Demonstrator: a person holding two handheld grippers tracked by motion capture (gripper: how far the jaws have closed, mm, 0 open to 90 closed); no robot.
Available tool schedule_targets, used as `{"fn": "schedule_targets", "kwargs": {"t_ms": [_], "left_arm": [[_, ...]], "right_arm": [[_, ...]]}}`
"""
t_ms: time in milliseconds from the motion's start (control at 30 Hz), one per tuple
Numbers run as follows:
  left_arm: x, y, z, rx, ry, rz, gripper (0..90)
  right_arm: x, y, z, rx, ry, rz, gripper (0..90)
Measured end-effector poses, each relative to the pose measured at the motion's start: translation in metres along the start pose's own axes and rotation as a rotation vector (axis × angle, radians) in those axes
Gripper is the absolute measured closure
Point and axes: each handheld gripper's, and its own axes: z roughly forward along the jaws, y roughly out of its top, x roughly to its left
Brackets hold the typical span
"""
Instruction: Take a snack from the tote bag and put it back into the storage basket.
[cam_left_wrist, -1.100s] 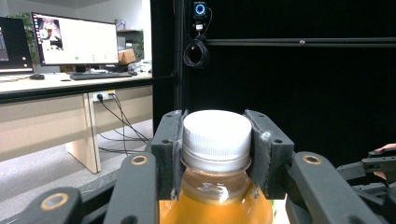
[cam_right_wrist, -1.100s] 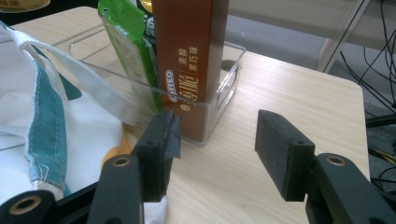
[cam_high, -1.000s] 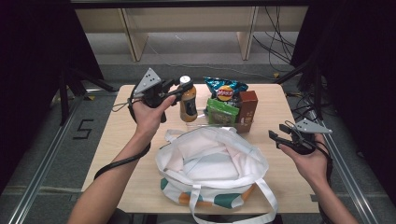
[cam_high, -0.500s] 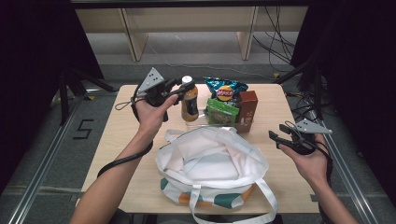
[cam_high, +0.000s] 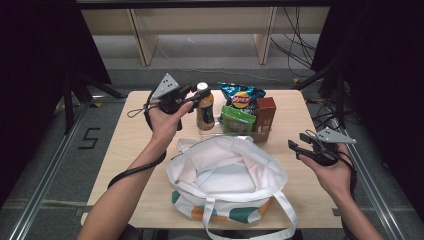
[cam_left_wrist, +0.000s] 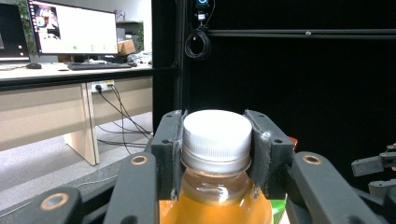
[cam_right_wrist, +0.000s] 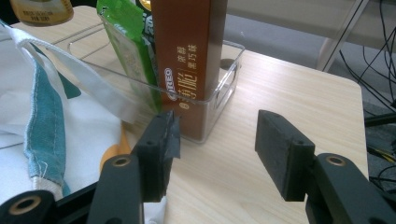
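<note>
The left gripper (cam_left_wrist: 215, 154) is clamping the white cap of the bottle (cam_high: 204, 106), which is standing near the table's (cam_high: 130, 130) far edge, just left of the clear bin (cam_right_wrist: 219, 88). The right gripper (cam_right_wrist: 215, 149) is hovering with jaws apart over the table's right edge, beside the bag (cam_high: 225, 175).

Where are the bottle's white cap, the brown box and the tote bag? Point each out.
white cap (cam_left_wrist: 215, 130), left gripper view, on the cap's ribbed side.
brown box (cam_right_wrist: 187, 56), right gripper view, on its printed front face.
tote bag (cam_high: 225, 175), high view, on its white inside.
</note>
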Motion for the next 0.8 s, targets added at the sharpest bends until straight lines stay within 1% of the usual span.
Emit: {"fn": "schedule_targets", "kwargs": {"t_ms": [67,133,167,200,233,300,333,367,400,500,533,567,600,700,733,800], "left_arm": [[0.0000,-0.0003,0.0006,0.001,0.001,-0.001,58.6],[0.0002,-0.0008,0.0011,-0.003,0.001,0.003,58.5],[0.0003,-0.0012,0.0013,-0.003,0.001,0.002,58.5],[0.0004,-0.0015,0.0014,-0.001,0.000,0.001,58.6],[0.0006,-0.0018,0.0017,0.001,0.000,-0.001,58.6],[0.0009,-0.0024,0.0024,0.005,0.000,0.003,58.6],[0.0011,-0.0026,0.0027,0.005,0.000,0.002,58.6],[0.0013,-0.0030,0.0031,0.003,0.000,-0.001,58.5],[0.0014,-0.0032,0.0035,0.002,0.001,-0.003,58.6],[0.0020,-0.0044,0.0045,0.005,0.002,-0.003,58.6],[0.0019,-0.0047,0.0049,0.006,0.001,-0.003,58.5],[0.0021,-0.0051,0.0054,0.007,0.000,0.001,58.5],[0.0020,-0.0054,0.0057,0.008,0.002,-0.001,58.5],[0.0020,-0.0061,0.0074,0.008,0.000,-0.004,58.5],[0.0017,-0.0062,0.0080,0.007,-0.001,-0.005,58.5],[0.0014,-0.0063,0.0091,0.011,0.001,-0.003,58.5]], "right_arm": [[0.0003,0.0001,-0.0002,0.006,0.002,0.001,48.5],[-0.0002,0.0000,0.0014,-0.005,0.012,-0.004,48.5],[0.0008,0.0001,0.0001,0.005,0.004,0.004,48.5],[-0.0015,0.0000,0.0017,-0.016,0.003,-0.025,48.5],[-0.0002,-0.0002,0.0011,-0.012,-0.002,-0.015,48.5],[-0.0001,-0.0003,0.0018,-0.020,-0.003,-0.015,48.5],[0.0002,-0.0002,0.0022,-0.025,-0.002,-0.005,48.5],[-0.0008,-0.0002,0.0023,-0.026,-0.001,-0.017,48.5],[-0.0002,-0.0002,0.0021,-0.024,0.000,-0.008,48.5],[-0.0003,-0.0006,0.0024,-0.022,-0.004,-0.011,48.5],[0.0001,-0.0008,0.0025,-0.021,-0.004,-0.007,48.5],[0.0014,-0.0009,0.0019,-0.012,0.000,0.009,48.5],[0.0002,-0.0009,0.0023,-0.020,-0.004,-0.006,48.5],[-0.0002,-0.0005,0.0025,-0.023,-0.001,-0.013,48.5],[0.0011,-0.0008,0.0020,-0.020,-0.003,0.001,48.5],[0.0010,-0.0009,0.0021,-0.018,-0.003,-0.001,48.5]]}}
